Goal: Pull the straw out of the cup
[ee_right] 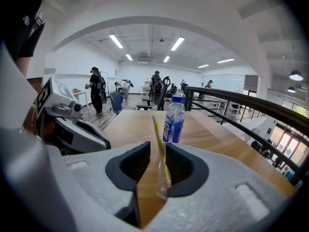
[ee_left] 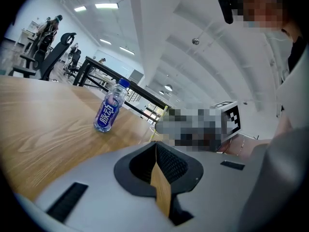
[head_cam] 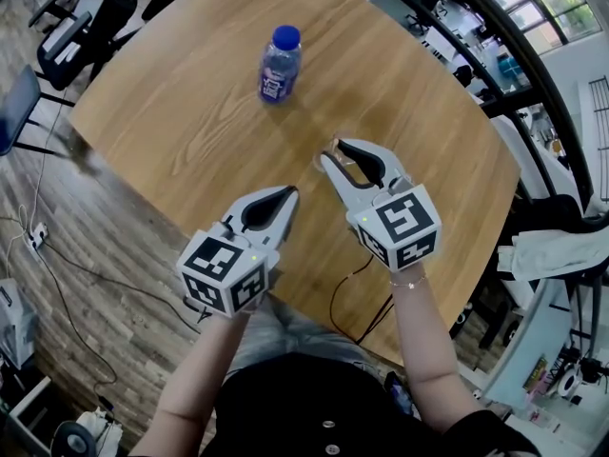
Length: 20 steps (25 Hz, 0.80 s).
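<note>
A small clear cup (ee_right: 163, 180) stands on the wooden table (head_cam: 190, 112) with a yellow-and-white striped straw (ee_right: 158, 139) leaning in it. My right gripper (ee_right: 158, 146) has its jaws on either side of the cup. The cup sits close against the right jaw, and bare wood shows between it and the left jaw. In the head view the right gripper (head_cam: 336, 150) reaches toward the table's middle. My left gripper (head_cam: 290, 191) hovers just to its left, a little nearer the front edge. Its jaws (ee_left: 155, 143) meet at the tips with nothing between them.
A blue-capped bottle (head_cam: 280, 63) with a blue label stands farther back on the table, beyond the cup (ee_right: 174, 120). The table's front edge lies under my forearms. A black railing (head_cam: 533, 74) curves along the right side. Office chairs and cables lie on the floor at left.
</note>
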Available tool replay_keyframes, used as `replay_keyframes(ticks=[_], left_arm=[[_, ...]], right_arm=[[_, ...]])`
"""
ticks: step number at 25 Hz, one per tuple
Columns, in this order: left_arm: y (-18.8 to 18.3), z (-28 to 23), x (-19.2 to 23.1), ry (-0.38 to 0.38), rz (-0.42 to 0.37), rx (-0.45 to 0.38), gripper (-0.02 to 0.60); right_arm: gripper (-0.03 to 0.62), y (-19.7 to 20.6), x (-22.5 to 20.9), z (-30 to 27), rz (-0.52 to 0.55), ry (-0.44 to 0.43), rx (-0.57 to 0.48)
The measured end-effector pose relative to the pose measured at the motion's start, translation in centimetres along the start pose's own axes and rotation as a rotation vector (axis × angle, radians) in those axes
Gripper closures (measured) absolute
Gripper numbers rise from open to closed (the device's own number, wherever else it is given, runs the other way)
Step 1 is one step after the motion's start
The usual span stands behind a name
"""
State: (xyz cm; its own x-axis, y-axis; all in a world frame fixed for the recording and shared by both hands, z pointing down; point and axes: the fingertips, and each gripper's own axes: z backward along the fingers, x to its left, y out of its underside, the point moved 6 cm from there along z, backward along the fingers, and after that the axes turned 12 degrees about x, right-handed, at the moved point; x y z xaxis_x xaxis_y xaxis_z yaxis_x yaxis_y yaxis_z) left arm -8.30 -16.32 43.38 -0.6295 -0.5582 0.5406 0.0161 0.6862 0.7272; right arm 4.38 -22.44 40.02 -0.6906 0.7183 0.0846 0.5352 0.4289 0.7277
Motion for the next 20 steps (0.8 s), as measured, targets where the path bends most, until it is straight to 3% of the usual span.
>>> replay_keyframes(ticks=[6, 20], left_arm=[[0.6, 0.4, 0.2, -0.011, 0.015, 0.004, 0.563], [0.9, 1.5, -0.6, 0.004, 0.009, -0.005, 0.563]], right_arm=[[0.560, 0.0, -0.4, 0.0, -0.009, 0.020, -0.001], [0.571, -0.1, -0.8, 3.1, -0.092, 0.033, -0.072]])
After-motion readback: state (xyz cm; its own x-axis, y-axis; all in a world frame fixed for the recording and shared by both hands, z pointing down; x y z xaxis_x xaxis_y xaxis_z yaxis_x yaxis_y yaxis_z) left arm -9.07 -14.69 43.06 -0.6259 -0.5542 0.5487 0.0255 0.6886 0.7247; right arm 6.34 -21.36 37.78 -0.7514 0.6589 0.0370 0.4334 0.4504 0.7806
